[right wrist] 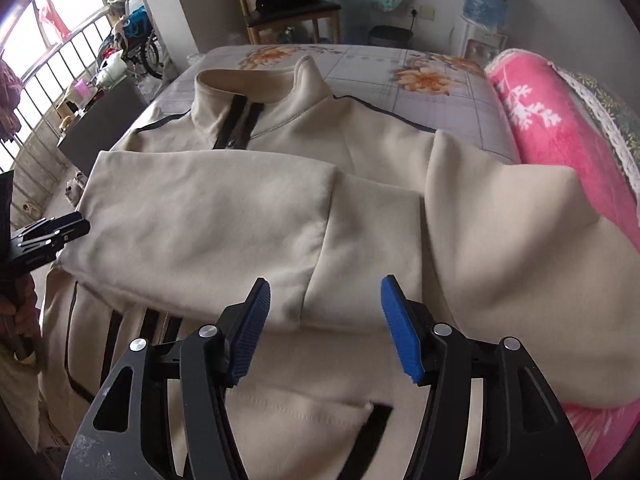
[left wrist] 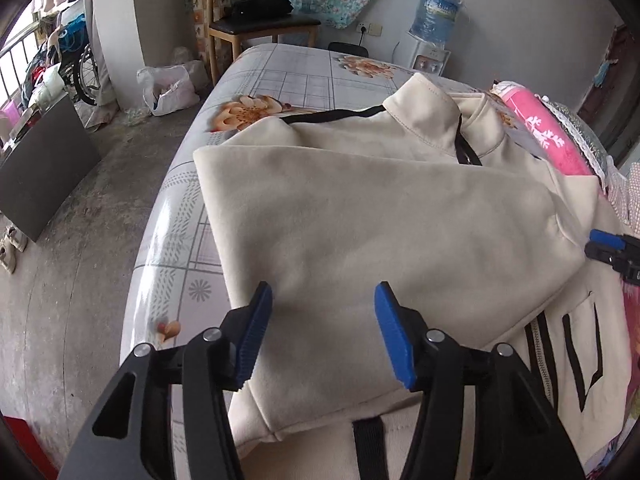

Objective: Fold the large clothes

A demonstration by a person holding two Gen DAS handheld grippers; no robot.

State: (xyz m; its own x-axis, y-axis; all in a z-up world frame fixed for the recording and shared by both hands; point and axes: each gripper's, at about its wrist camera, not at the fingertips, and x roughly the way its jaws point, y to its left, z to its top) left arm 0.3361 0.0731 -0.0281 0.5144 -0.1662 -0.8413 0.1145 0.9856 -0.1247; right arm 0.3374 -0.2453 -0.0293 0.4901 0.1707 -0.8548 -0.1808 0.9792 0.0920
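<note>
A cream jacket (left wrist: 380, 208) with black trim and a stand-up collar lies flat on the bed, both sleeves folded across its chest. In the right wrist view the same jacket (right wrist: 224, 216) shows its left sleeve lying over the right sleeve. My left gripper (left wrist: 323, 300) hovers open over the folded sleeve, its blue pads apart and nothing between them. My right gripper (right wrist: 325, 294) stands open above the sleeve cuffs, also gripping nothing. Each gripper shows at the edge of the other's view: the right gripper (left wrist: 612, 250) and the left gripper (right wrist: 48, 236).
The bed sheet (left wrist: 280, 80) has a grey grid with orange flowers. A pink rolled blanket (right wrist: 560, 128) lies along the bed's right side. Beyond the bed stand a wooden chair (left wrist: 256, 20) and a water dispenser (left wrist: 434, 28). Concrete floor (left wrist: 80, 260) lies left of the bed.
</note>
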